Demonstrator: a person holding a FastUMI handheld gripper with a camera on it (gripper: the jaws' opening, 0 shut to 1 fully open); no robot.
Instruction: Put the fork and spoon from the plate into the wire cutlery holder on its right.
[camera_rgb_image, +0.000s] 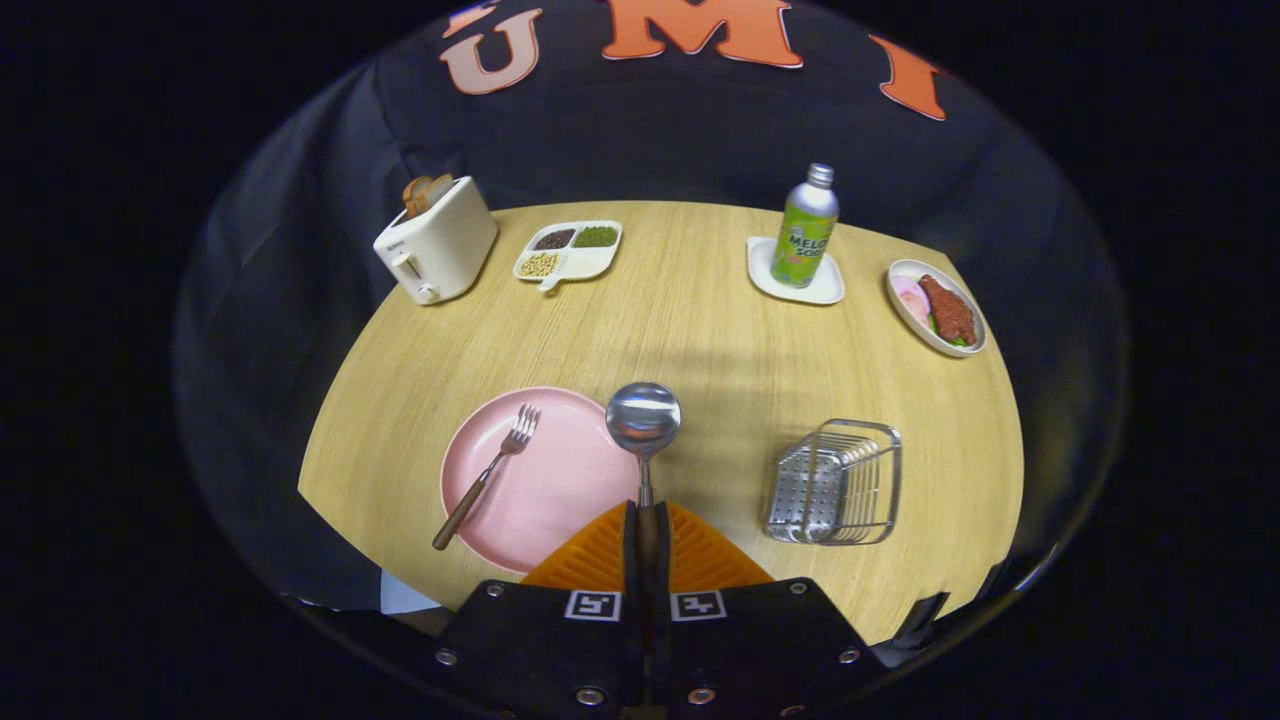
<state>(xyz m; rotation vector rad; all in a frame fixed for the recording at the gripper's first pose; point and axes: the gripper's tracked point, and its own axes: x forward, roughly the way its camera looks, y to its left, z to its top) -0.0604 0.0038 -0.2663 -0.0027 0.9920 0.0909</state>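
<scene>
There is one big round wooden table (700, 340) and everything sits on it. The next biggest thing is one pink plate (560, 500), on the near side and a bit to the left. One cream toaster (437, 252) stands at the far left with bread sticking out of its top. One wire cutlery holder (838, 482) sits to the right of the plate, apart from it, and it looks bare inside. One white tray with three little spaces (570, 250) lies next to the toaster, with beans or seeds in it. One white oval dish (935, 306) at the far right has meat on it. One green bottle (806, 228) stands on one small white coaster (796, 272), to the left of that dish. One fork (488, 473) with a brown handle lies slanted on the left part of the plate, its prongs pointing far. One spoon (643, 425) is held up over the right edge of the plate, bowl pointing far. The gripper (647, 530) has its two fingers squeezed together on the spoon's handle.
</scene>
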